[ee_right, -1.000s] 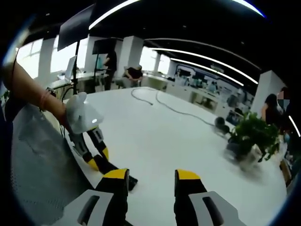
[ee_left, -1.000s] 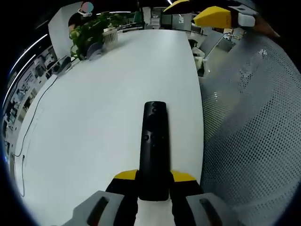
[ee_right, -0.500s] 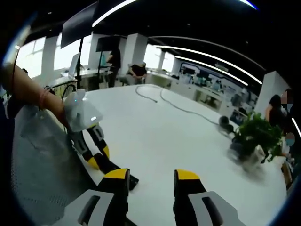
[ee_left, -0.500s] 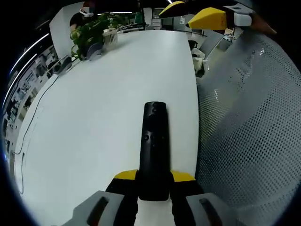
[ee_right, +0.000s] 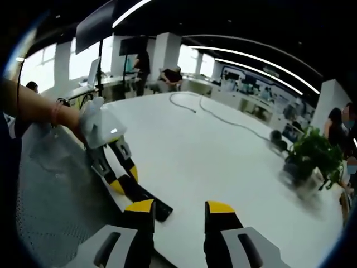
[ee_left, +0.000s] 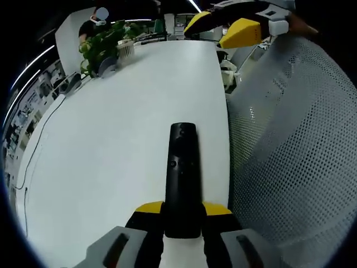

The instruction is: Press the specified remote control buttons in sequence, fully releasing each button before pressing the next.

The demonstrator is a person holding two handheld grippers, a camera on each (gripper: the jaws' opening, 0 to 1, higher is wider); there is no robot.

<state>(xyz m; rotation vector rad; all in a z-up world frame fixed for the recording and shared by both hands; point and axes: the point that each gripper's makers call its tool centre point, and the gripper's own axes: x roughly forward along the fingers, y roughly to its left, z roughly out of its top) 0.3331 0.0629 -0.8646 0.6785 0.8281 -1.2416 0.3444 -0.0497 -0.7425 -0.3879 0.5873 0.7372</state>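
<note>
Black remote [ee_left: 183, 178] clamped in left hand-held gripper [ee_left: 183, 215]; right hand-held gripper [ee_right: 179, 211] wide; plant [ee_right: 313, 159] well apart.

My left hand-held gripper [ee_left: 183, 215] sits low near the desk's edge, its yellow-tipped jaws closed against the sides of the black remote [ee_left: 183, 178]. My right hand-held gripper [ee_right: 179, 215] hangs above the desk with its jaws parted and nothing between them. In the right gripper view my left forearm [ee_right: 39, 107] reaches in from the left.
</note>
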